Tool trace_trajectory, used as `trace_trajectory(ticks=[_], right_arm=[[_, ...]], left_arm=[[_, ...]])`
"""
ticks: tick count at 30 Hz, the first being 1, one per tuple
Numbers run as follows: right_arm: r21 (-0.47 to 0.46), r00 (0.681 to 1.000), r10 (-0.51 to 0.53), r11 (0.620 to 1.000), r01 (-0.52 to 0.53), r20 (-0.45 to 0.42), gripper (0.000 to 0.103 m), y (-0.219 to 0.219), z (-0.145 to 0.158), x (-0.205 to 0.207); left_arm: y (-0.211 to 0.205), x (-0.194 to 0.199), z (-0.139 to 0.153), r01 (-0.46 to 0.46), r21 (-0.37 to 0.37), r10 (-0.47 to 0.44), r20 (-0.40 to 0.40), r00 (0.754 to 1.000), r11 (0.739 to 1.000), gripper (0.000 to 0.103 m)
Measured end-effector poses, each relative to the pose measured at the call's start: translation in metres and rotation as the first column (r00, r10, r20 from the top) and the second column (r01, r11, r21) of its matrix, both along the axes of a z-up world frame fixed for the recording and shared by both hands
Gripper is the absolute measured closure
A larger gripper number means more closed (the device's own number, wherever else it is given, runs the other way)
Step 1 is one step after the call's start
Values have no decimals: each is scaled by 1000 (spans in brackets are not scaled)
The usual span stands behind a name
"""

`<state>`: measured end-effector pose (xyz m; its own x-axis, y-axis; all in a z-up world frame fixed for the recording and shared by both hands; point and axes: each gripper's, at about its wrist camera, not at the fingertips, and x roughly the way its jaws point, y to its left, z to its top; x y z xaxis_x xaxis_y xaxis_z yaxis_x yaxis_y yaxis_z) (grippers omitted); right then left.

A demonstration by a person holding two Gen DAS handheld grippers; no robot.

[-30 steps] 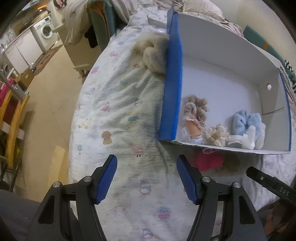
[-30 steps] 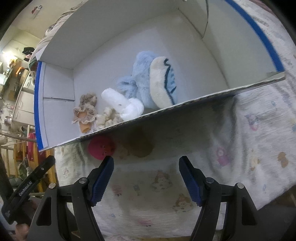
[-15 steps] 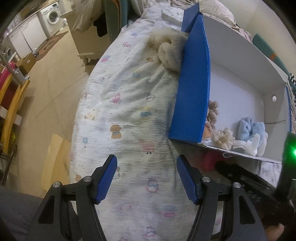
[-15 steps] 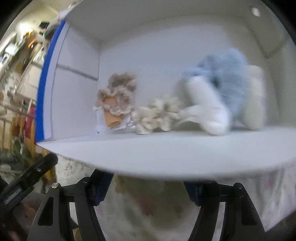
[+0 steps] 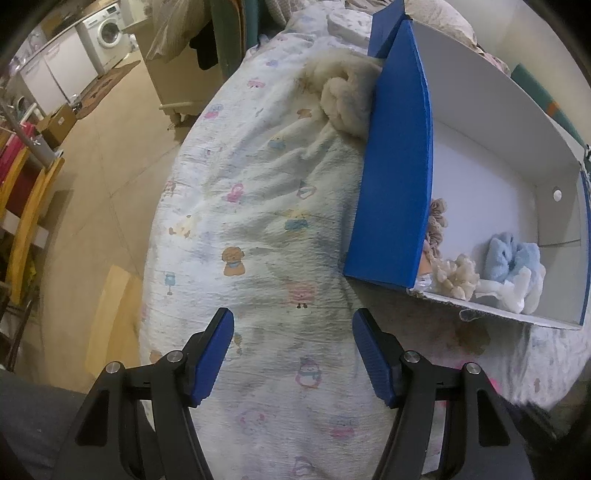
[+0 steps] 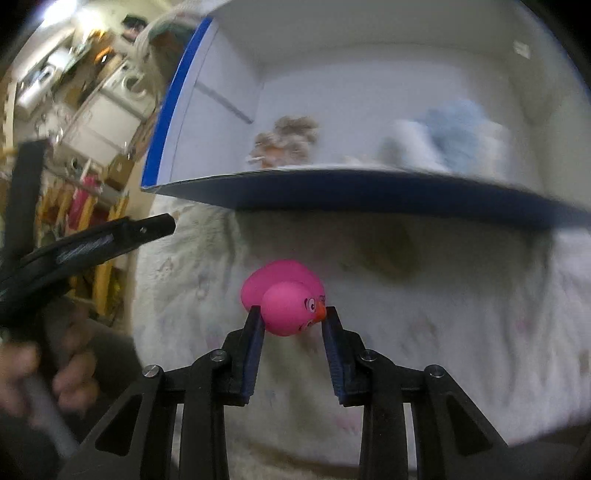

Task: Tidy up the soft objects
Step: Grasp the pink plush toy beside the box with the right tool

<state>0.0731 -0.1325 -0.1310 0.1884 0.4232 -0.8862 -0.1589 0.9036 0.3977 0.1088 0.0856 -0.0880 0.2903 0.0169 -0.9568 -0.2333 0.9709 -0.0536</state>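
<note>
A white box with blue outer walls (image 5: 391,177) lies on a printed bed cover. It holds a blue plush (image 5: 513,254), a cream scrunchie (image 5: 456,275) and a beige frilly item (image 5: 437,221). The box also shows in the right wrist view (image 6: 369,192). My right gripper (image 6: 293,319) is shut on the head of a pink rubber duck (image 6: 284,299), just in front of the box's near wall. My left gripper (image 5: 293,354) is open and empty above the bed cover, left of the box.
A cream fluffy plush (image 5: 343,96) lies on the bed against the box's far left wall. The bed edge drops to a tiled floor (image 5: 92,155) on the left. Washing machines (image 5: 107,33) and a cardboard box (image 5: 61,122) stand beyond.
My right gripper dropped below the box wall and closed on the pink duck. My left gripper drifted left and back, so the box sits further right in its view.
</note>
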Motion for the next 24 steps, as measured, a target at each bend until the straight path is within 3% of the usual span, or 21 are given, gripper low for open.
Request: trace_trajectory(ticks=[4,9,13,20,24], right_arm=[[29,994,-106,994,106,-3,69,-49,14,-18],[61,977,-201,979,196,72,69,-82,48,-22],[60,966,-217,976,210,142,69,-90,71,-9],[53,963,-191,981,185,189,69,-91,83,26],[40,961,-197,980,193,193,69,-95,79,48]], left_arm=[[-3,-1,7,-2,1,2,25,1000,1000,39],[-13,-4,19,21,32,-23,69,997,999,39],[-19,-8,28,41,60,-48,108,993,997,39],[-32,-12,33,105,75,-115,140,984,992,39],[-56,-15,27,212,16,-213,132,968,977,39]])
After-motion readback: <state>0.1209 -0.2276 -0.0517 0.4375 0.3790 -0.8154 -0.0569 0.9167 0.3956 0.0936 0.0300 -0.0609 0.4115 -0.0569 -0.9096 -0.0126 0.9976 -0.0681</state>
